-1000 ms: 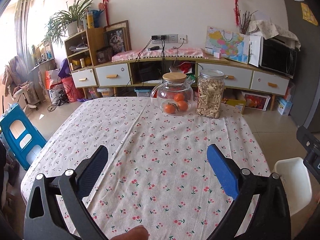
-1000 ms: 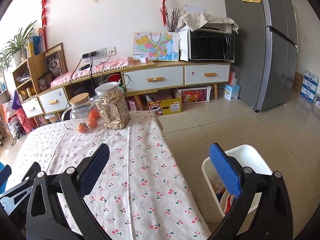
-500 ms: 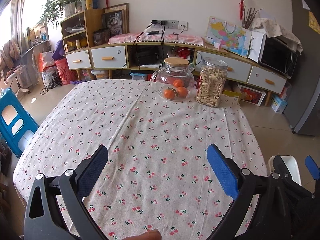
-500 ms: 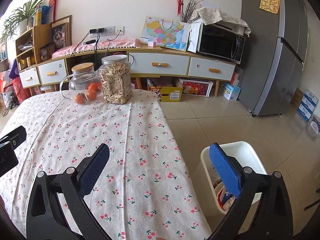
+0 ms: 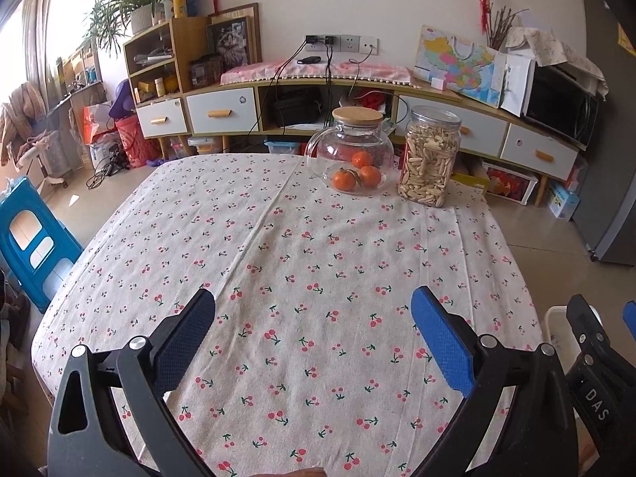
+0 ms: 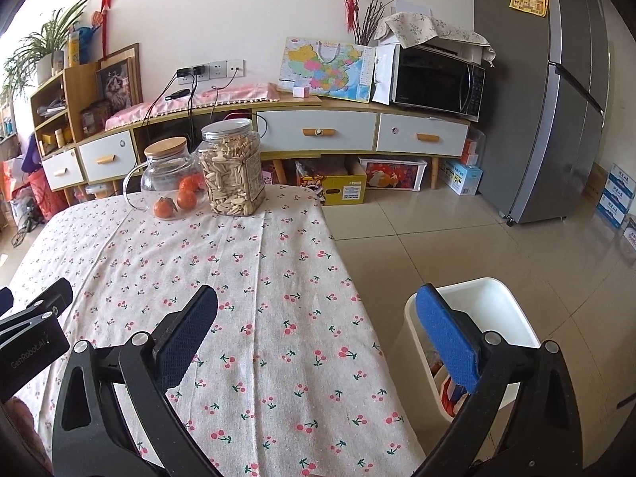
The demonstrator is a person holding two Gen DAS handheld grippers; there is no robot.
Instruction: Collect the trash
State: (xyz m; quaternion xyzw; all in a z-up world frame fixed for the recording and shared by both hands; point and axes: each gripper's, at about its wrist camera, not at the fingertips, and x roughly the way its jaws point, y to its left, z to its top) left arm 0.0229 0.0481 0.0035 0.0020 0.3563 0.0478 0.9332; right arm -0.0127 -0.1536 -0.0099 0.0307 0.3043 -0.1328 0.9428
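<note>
My left gripper (image 5: 314,310) is open and empty above the near part of the table with the cherry-print cloth (image 5: 318,246). My right gripper (image 6: 316,310) is open and empty over the table's right edge (image 6: 342,274). A white trash bin (image 6: 497,310) stands on the floor right of the table, with colourful wrappers inside; its rim shows in the left wrist view (image 5: 556,322). No loose trash shows on the cloth. The right gripper's body shows at the left wrist view's right edge (image 5: 596,357).
A glass jar with oranges (image 5: 353,155) and a clear jar of seeds (image 5: 431,161) stand at the table's far edge. A blue stool (image 5: 31,238) is on the left. A low cabinet (image 6: 318,135), microwave (image 6: 435,79) and fridge (image 6: 556,91) line the far wall.
Both grippers have pulled back and risen, so more of the table shows. The right gripper has turned left toward the table. Both stay open and empty.
</note>
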